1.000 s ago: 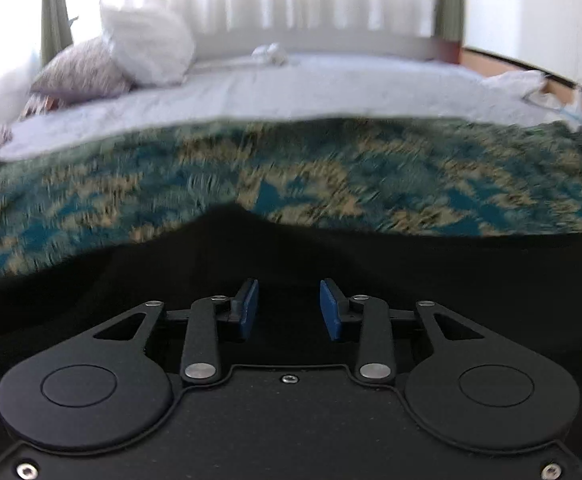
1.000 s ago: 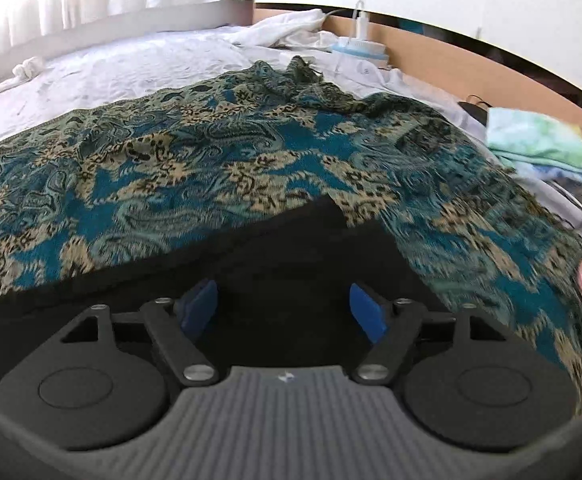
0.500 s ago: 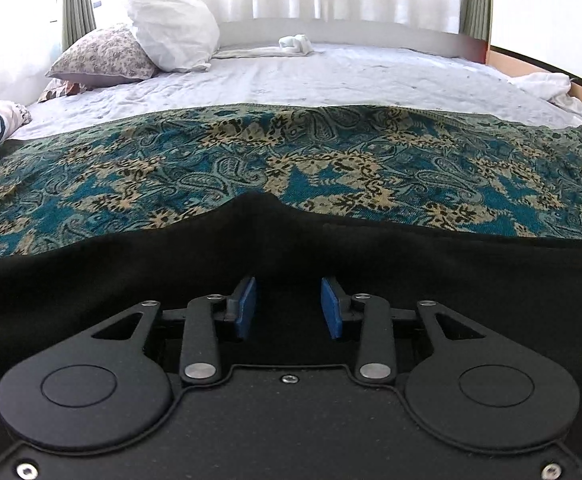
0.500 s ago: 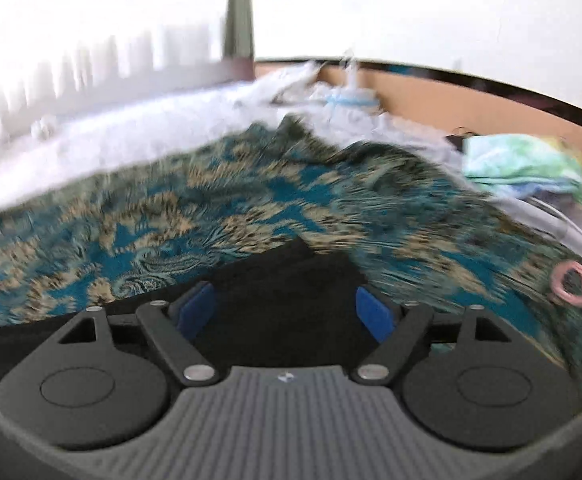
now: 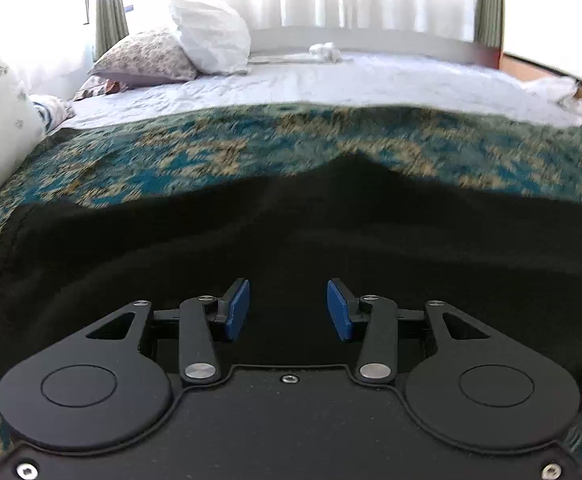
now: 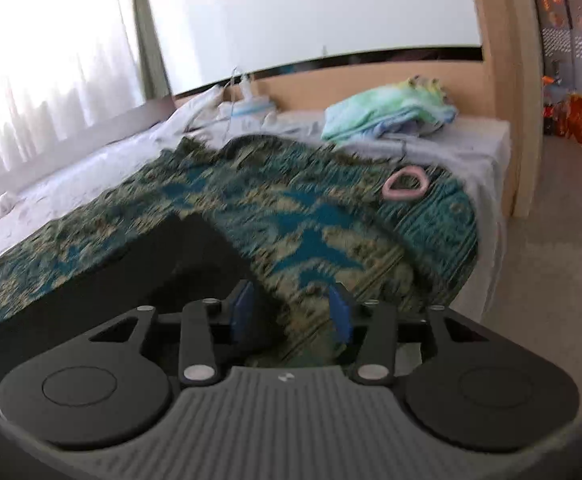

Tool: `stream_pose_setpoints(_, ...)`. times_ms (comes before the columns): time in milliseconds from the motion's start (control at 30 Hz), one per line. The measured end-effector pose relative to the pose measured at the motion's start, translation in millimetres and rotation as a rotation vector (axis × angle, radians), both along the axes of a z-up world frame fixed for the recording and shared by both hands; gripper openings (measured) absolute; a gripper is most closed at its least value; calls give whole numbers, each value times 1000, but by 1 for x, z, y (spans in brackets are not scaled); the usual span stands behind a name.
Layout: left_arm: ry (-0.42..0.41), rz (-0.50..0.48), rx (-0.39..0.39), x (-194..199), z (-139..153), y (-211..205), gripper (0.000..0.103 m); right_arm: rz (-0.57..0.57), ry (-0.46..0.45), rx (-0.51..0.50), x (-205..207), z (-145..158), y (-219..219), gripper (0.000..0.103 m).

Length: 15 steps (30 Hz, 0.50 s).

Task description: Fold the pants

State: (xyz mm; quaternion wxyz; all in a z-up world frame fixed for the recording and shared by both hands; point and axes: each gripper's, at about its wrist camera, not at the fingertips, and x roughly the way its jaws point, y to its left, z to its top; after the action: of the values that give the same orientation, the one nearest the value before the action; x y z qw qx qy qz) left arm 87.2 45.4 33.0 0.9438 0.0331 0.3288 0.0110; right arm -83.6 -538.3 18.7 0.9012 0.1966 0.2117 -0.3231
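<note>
Both tongs agape above black pants [image 5: 291, 232]

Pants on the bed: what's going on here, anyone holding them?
A person with tongs in each hand is working on black pants spread over a teal paisley blanket on the bed. Both are open and grip nothing. The left tongs hover over the middle of the dark fabric. The right tongs sit at the pants' edge, with mostly blanket between the pads. No fold is visible yet.

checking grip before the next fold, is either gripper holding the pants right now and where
Neither. The left gripper is open over the black pants; the right gripper is open at the pants' edge, nothing pinched.
</note>
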Motion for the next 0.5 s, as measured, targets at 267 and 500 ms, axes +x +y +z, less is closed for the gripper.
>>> stream_pose_setpoints(267, -1, 46, 19, -11, -9, 14, 43, -40, -39, 61, -10, -13, 12, 50)
stream_pose_setpoints(500, -10, 41, 55, -12, -12, 10, 43, -39, -59, 65, -1, -5, 11, 8)
